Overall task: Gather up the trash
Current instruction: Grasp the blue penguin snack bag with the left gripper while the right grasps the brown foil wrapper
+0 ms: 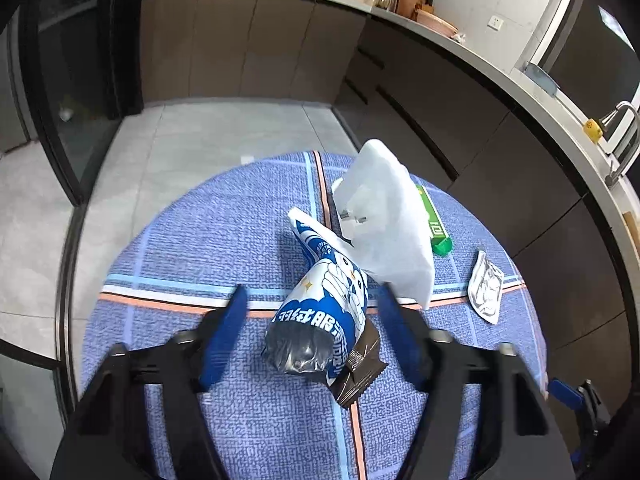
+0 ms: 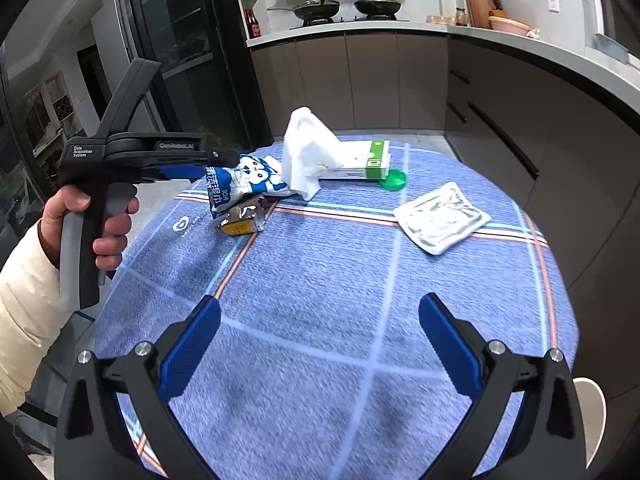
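Observation:
A blue and white snack bag [image 1: 324, 300] lies on the round table with the blue checked cloth [image 1: 200, 248], its open foil end toward me. My left gripper [image 1: 312, 300] is open, its blue fingers on either side of the bag; it also shows in the right wrist view [image 2: 208, 168] over the bag [image 2: 244, 180]. A small brown wrapper [image 1: 358, 368] [image 2: 242, 218] lies beside the bag. A crumpled white tissue [image 1: 384, 220] [image 2: 306, 148], a green and white box [image 2: 360, 160], a green lid [image 2: 394, 180] and a silver foil packet [image 1: 486, 288] [image 2: 442, 218] lie farther off. My right gripper [image 2: 320, 312] is open and empty over the cloth.
Dark kitchen cabinets under a white counter [image 2: 520, 46] curve around the far and right sides. A stove with two pans [image 2: 344, 8] stands at the back. A tall glass-door cabinet [image 2: 180, 40] stands at the left. Grey tile floor [image 1: 180, 152] lies beyond the table.

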Demonstrator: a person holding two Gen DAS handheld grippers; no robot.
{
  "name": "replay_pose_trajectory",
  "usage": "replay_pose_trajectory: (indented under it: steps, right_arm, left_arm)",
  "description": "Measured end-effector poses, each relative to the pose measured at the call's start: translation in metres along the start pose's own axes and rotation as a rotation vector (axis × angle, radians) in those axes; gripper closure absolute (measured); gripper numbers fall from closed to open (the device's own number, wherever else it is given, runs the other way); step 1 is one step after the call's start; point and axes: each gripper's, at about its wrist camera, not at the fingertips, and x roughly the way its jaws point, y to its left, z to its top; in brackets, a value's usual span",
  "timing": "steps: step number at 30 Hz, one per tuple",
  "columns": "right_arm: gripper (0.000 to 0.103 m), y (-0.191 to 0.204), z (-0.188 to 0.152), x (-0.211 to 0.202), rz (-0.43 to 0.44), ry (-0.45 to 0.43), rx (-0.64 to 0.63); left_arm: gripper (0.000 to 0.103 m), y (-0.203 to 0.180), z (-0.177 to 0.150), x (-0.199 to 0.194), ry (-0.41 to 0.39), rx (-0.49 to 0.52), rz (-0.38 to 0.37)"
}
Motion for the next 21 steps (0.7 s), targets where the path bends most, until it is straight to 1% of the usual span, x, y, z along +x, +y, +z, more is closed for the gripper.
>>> replay_pose_trajectory:
  steps: [1, 2, 3, 4, 6, 8, 10, 12, 13, 15, 21]
  right_arm:
    - [0.003, 0.002, 0.003, 0.005, 0.007, 0.004, 0.0]
    - [0.003, 0.004, 0.006, 0.009, 0.015, 0.007, -0.001]
    - [0.003, 0.006, 0.009, 0.014, 0.024, 0.01, -0.001]
    - [0.003, 0.009, 0.013, 0.019, 0.037, 0.014, 0.0]
    - [0.003, 0.013, 0.019, 0.028, 0.066, 0.023, 0.005]
    - [0.005, 0.018, 0.026, 0.038, 0.099, 0.031, 0.013]
    - [0.011, 0.023, 0.033, 0.049, 0.126, 0.041, 0.024]
    - [0.017, 0.03, 0.038, 0.059, 0.143, 0.045, 0.027]
    - [0.018, 0.034, 0.041, 0.064, 0.152, 0.045, 0.027]
    - [0.026, 0.042, 0.045, 0.073, 0.162, 0.046, 0.023]
    - [0.037, 0.054, 0.053, 0.101, 0.176, 0.047, 0.04]
  left_arm:
    - [0.067, 0.002, 0.001, 0.003, 0.01, 0.0, -0.012]
    - [0.076, 0.003, 0.002, 0.006, 0.022, 0.006, -0.024]
    - [0.093, 0.003, 0.002, 0.008, 0.027, 0.011, -0.036]
    - [0.097, 0.005, 0.002, 0.009, 0.031, 0.016, -0.052]
    - [0.101, 0.006, 0.0, 0.005, 0.012, 0.029, -0.051]
    - [0.101, 0.009, -0.002, -0.005, -0.016, 0.024, -0.058]
    - [0.101, 0.017, -0.003, -0.019, -0.048, 0.001, -0.068]
    - [0.101, 0.027, -0.005, -0.033, -0.072, -0.019, -0.061]
    - [0.101, 0.029, -0.006, -0.038, -0.077, -0.025, -0.062]
    - [0.101, 0.037, -0.012, -0.048, -0.085, -0.034, -0.056]
    - [0.101, 0.054, -0.032, -0.061, -0.072, -0.051, -0.026]
